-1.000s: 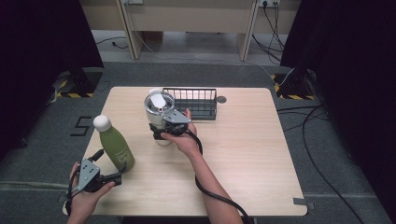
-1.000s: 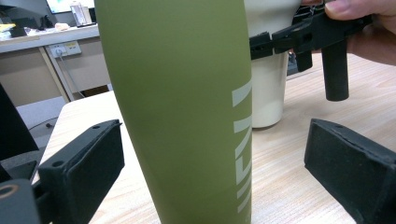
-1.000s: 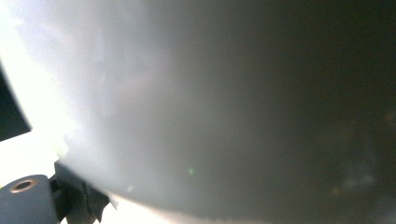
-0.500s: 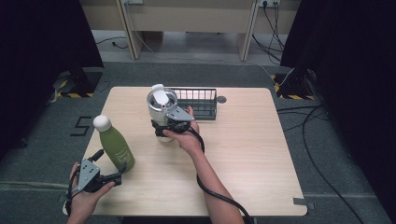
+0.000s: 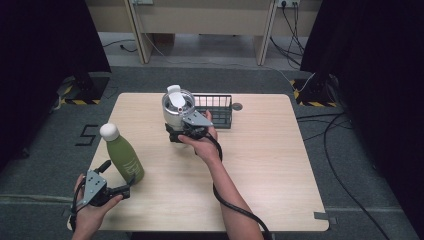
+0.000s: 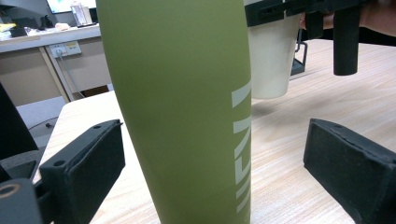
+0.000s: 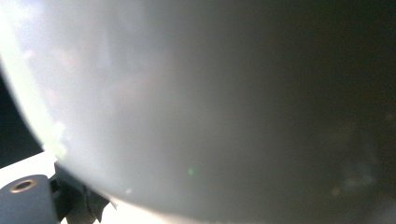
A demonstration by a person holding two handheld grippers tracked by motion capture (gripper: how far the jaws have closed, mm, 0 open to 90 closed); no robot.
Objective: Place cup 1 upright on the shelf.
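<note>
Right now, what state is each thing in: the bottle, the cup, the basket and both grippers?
Green bottle: upright on the table, white cap on.
White cup: lidded, upright, lifted off the table.
Wire basket: empty, standing at the table's far edge.
Left gripper: open, jaws either side of the bottle, not pressing it.
Right gripper: shut on the cup's side.
</note>
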